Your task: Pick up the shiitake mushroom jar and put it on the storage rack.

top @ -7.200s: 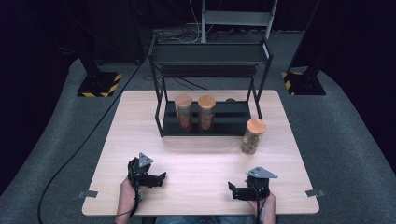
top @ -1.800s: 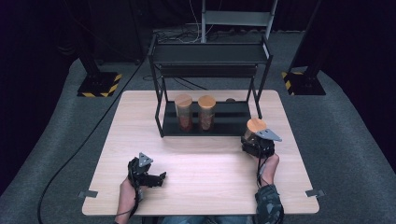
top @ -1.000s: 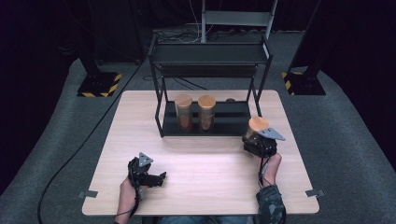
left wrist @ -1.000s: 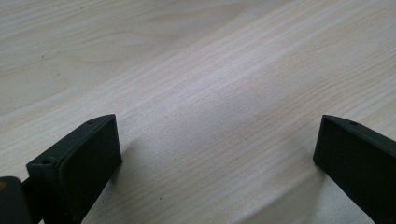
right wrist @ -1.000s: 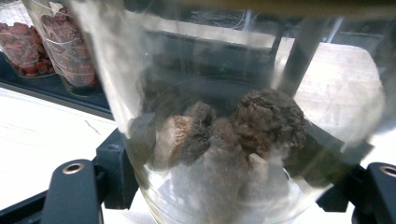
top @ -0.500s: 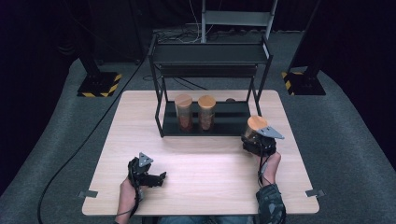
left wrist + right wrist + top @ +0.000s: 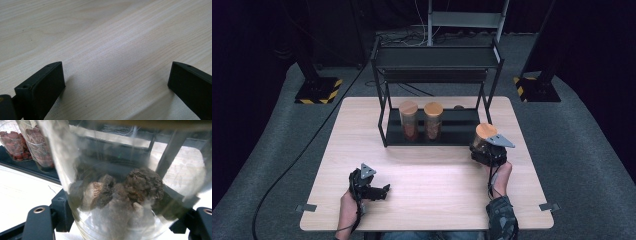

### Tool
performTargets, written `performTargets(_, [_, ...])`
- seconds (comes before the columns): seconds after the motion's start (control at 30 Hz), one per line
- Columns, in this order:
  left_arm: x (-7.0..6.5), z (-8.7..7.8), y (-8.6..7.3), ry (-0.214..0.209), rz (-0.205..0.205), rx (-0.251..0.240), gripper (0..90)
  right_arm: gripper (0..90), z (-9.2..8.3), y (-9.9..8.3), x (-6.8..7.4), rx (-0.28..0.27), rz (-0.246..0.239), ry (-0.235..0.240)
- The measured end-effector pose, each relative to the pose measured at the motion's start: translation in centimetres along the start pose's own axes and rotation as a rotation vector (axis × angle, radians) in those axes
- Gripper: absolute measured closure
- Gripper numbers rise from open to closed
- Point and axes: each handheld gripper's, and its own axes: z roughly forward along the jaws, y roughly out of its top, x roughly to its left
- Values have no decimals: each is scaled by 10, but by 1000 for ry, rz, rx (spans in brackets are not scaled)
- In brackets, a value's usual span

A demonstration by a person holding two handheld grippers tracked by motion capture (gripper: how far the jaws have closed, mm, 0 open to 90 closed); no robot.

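1. Two grippers work over our pale wooden table [image 7: 432,175], the broadest thing here, its near half bare, which gives room to rest a hand and to carry a jar across.
2. At the far edge stands the black metal two-tier rack [image 7: 437,65]; we judge its low open shelf faces us so that jars can slide in from the front.
3. On that lower shelf stand two clear glass jars with round wooden lids, the left one [image 7: 408,121] and its neighbour [image 7: 433,120] just beside it, both holding reddish pieces. Free shelf lies to their right, likely meant for a third jar.
4. That third clear glass jar with a wooden lid [image 7: 484,137] is at the rack's right front corner, outside the shelf. Dark, wrinkled lumps [image 7: 120,190] lie in its bottom.
5. Our right gripper [image 7: 120,220] has its jaws either side of the jar's lower body, low down where the grip is steadiest. They seem pressed against the glass, though we cannot tell if the jar is off the table.
6. Our left gripper [image 7: 116,82] rests near the front edge, jaws spread wide with nothing between them, kept out of the way.
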Motion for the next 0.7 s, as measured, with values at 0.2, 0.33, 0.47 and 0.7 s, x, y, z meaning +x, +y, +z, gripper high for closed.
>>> performTargets(0.2, [0, 0, 0, 0, 0, 0, 3, 246, 1, 3, 1, -1, -5, 2])
performTargets(0.33, [0, 0, 0, 1, 1, 0, 2, 246, 2, 4, 2, 0, -10, 5])
performTargets(0.47, [0, 0, 0, 1, 2, 0, 2, 246, 2, 5, 2, 0, -10, 7])
performTargets(0.7, [0, 0, 0, 2, 2, -1, 2, 247, 4, 6, 3, 3, -14, 10])
